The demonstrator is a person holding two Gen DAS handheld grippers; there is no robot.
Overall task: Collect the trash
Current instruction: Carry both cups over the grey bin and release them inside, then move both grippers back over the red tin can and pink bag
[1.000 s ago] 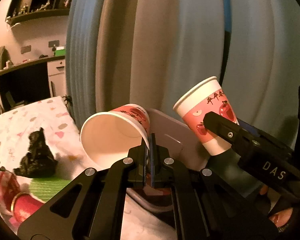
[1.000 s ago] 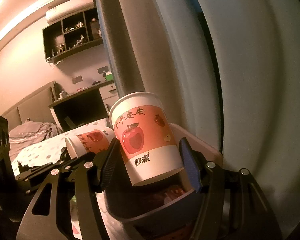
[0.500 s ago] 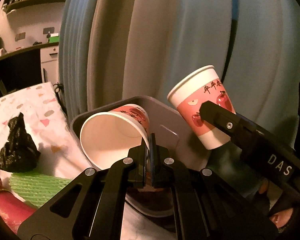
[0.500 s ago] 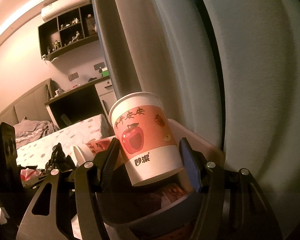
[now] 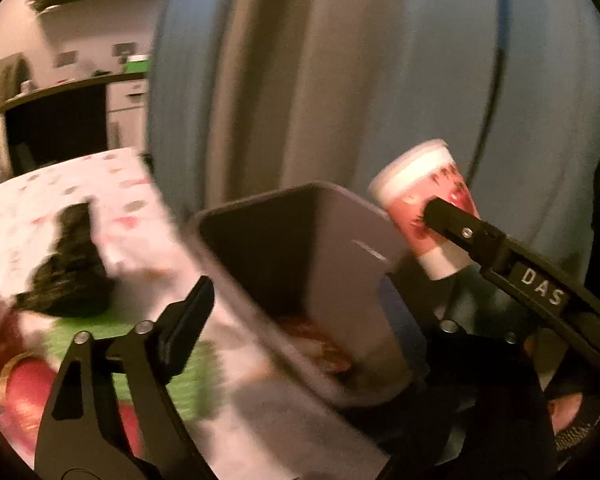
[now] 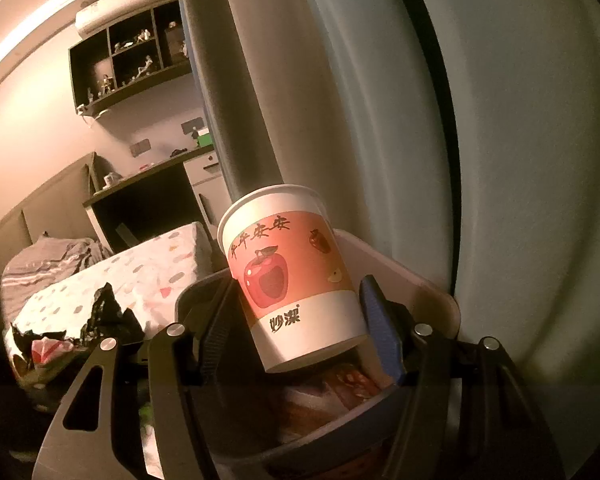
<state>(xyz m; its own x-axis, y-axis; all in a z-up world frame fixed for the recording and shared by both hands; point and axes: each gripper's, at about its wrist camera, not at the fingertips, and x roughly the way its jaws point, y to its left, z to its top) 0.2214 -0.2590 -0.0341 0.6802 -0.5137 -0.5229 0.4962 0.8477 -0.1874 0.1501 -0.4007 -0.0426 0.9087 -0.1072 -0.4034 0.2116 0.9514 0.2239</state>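
In the left wrist view, the left claw [image 5: 312,308] stands wide and its jaws are opening, with nothing pressed between them; only the left finger [image 5: 188,320] shows clearly at lower left, while the right one is hard to make out in the dark at lower right. Between and beyond the fingers sits a grey trash bin [image 5: 260,280], tilted in the frame, its mouth open toward the camera and some reddish, blurred rubbish at its bottom. The view is smeared by motion.

At the right of that frame, the right claw [image 5: 444,220] grips a paper cup [image 5: 424,208] above the bin's right edge. The right wrist view shows this cup [image 6: 292,280] in the centre of the frame, upright with a slight lean, white with a red band carrying an apple picture. The right claw [image 6: 296,320] is closed on it, one pad on each side of its lower half. The cup hangs over the bin's mouth [image 6: 196,300], apart from the rubbish inside.

To the left lies a bed [image 6: 140,276] with a spotted cover, carrying a crumpled black bag [image 6: 108,316]. In the left wrist view the bag [image 5: 68,272] sits at centre left, with green foam netting [image 5: 112,340] below it. Curtains [image 6: 500,160] fill the right side.
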